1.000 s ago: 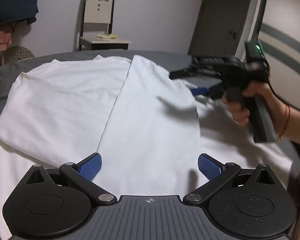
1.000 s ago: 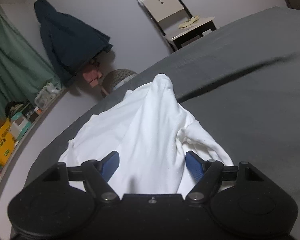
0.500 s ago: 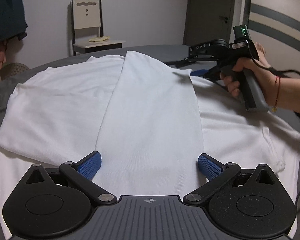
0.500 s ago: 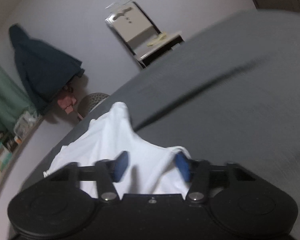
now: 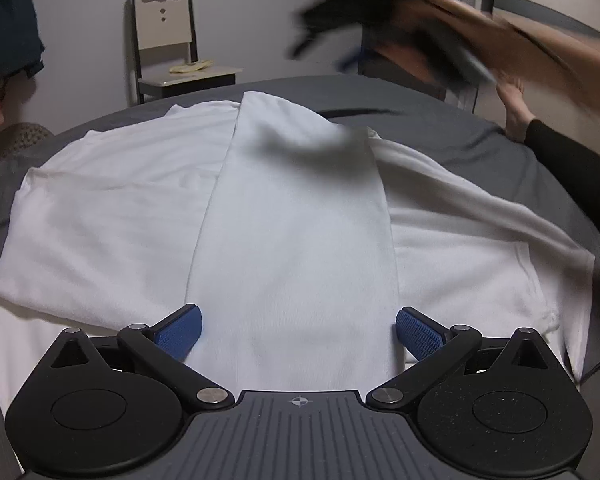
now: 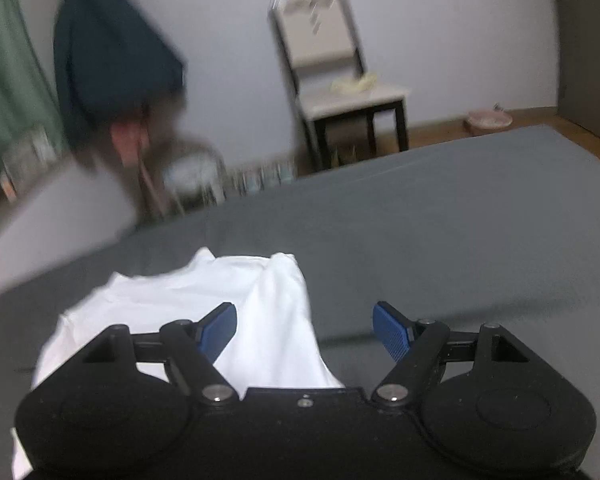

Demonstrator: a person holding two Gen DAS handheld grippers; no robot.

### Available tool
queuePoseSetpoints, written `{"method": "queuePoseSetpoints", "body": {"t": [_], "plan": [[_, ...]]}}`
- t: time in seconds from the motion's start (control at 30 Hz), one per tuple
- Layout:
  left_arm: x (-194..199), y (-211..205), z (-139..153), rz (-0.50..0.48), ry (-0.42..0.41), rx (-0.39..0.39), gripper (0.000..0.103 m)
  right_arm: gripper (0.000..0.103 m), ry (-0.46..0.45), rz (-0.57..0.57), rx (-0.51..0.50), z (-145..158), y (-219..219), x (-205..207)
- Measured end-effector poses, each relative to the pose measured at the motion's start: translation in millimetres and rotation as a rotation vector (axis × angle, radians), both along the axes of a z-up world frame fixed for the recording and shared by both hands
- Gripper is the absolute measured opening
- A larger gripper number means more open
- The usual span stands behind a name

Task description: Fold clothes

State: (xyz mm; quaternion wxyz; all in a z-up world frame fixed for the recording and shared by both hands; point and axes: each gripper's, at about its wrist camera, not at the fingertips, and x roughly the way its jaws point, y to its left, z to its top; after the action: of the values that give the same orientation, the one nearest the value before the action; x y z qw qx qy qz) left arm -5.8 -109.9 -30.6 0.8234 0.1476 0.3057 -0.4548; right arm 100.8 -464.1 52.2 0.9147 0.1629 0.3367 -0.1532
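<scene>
A white T-shirt (image 5: 292, 216) lies spread on the grey bed (image 5: 440, 132), one side folded over the middle as a long strip. My left gripper (image 5: 299, 330) hovers low over the near end of that strip, open, blue pads either side of it without pressing. My right gripper (image 6: 305, 330) is up in the air over the shirt's far end (image 6: 260, 312), its jaws opening and nothing between them. In the left wrist view it is a dark blur (image 5: 340, 28) at the top right, held by a person's hand.
A chair (image 5: 168, 48) stands against the back wall beyond the bed. Dark clothing (image 6: 108, 52) hangs at the left wall, with clutter and a green curtain (image 6: 8, 92) beside it. A person's foot (image 5: 512, 104) and dark sleeve (image 5: 572, 164) lie at the bed's right edge.
The right gripper let go of the shirt's far corner and swung up and away from the bed. The cloth it held dropped flat. My left gripper stayed put.
</scene>
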Motion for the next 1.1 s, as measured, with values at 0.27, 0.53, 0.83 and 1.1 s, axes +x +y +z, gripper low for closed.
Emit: {"method": "queuePoseSetpoints", "body": {"t": [0.27,0.53,0.83,1.1], "plan": [[6.7,0.7,-3.4,-0.032,0.000,-0.023,0.103,0.082,0.545,0.155,-0.420,-6.1,48.5,174.8],[5.1,4.8,-4.8,-0.049,-0.004,-0.044,0.103,0.085,0.937,0.178,-0.498,-67.8,68.5,235.5],[4.1,5.2,-4.5,-0.051,-0.004,-0.044,0.103,0.097,0.980,0.029,-0.735,-87.3,59.4,252.6],[5.0,5.9,-4.3,-0.059,-0.002,-0.046,0.103,0.079,0.710,-0.133,-0.514,-68.8,29.1,241.4]]}}
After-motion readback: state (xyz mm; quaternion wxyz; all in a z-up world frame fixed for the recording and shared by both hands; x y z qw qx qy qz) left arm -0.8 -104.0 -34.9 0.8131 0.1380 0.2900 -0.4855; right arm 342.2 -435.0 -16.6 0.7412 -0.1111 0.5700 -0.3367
